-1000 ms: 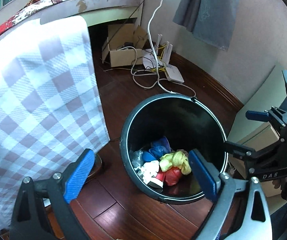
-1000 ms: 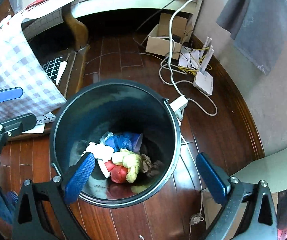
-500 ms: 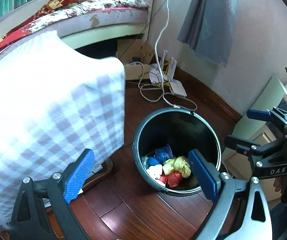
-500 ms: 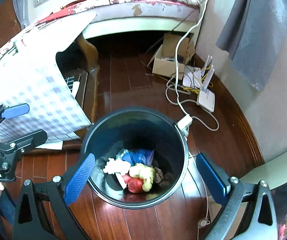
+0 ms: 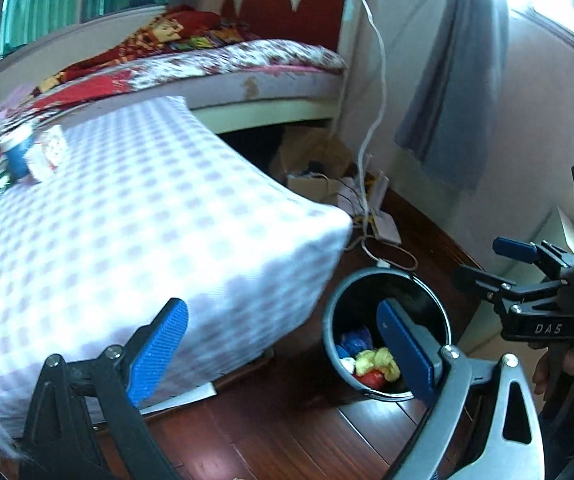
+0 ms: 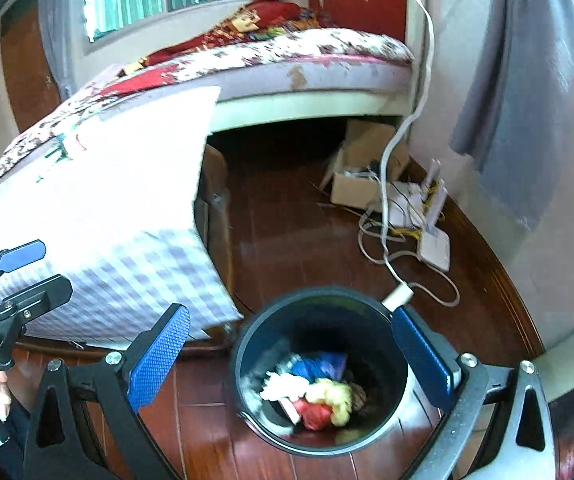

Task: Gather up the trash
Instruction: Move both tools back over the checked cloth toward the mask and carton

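Both tools empty and spread wide: left tool (image 5: 283,354) hanging above the floor with its right pad over the bin mouth, right tool (image 6: 293,354) straddling the bin from above. Nothing between the pads of either.

Black bin (image 6: 247,360) standing upright on the wooden floor (image 6: 287,240), at about 6 o'clock in the right wrist view and 5 o'clock in the left. Inside, at the bottom, a loose heap of trash (image 6: 315,394): white, blue, yellow and red crumpled pieces, touching one another. Probably light, soft, compressible wrappers or bags; likely to slip or come apart if pinched at an edge, so better taken across the bulk of a single wad.

Checked tabletop (image 5: 127,220) at 9 o'clock in the left view, carrying a blue-and-white cup (image 5: 17,156) and small packets (image 5: 49,152) near its far left corner, well apart from the bin. Likely the next things to collect. Cup probably thin-walled and easily crushed or tipped: gentle pinch across the mid-body. Packets flat and light: grip at an edge raised off the cloth. Contents too blurred to tell.
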### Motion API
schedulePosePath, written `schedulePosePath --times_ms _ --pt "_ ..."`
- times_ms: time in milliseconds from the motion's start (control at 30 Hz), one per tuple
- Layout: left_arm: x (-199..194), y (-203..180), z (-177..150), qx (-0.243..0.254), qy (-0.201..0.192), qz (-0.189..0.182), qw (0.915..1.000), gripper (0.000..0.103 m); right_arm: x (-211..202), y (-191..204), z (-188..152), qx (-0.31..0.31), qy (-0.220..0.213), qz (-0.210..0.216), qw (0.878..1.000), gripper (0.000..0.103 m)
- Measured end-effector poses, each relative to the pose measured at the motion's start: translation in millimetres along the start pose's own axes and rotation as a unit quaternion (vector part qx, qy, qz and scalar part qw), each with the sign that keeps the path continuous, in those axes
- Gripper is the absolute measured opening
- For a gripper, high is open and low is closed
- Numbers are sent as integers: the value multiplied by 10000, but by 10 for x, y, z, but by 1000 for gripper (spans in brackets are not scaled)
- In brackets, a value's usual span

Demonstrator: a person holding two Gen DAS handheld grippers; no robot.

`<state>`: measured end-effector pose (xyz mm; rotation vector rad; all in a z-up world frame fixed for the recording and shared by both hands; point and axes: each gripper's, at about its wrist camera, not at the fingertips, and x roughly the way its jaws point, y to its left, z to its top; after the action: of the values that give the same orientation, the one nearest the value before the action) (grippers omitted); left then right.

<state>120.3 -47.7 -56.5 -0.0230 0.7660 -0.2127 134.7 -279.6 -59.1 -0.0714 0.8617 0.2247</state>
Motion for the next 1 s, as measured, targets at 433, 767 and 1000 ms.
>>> schedulePosePath --times_ms 433,767,1000 --pt "-462 1133 123 -639 -455 1095 9909 96 56 1010 556 -620 -343 711 9950 102" --pt "-654 2204 175 -1200 -542 2010 9707 96 437 2286 1101 -1664 -58 1466 9751 102" --pt "-408 3032 321 -1590 -448 2338 9582 96 1026 3165 1508 -2240 -129 1549 9621 102"
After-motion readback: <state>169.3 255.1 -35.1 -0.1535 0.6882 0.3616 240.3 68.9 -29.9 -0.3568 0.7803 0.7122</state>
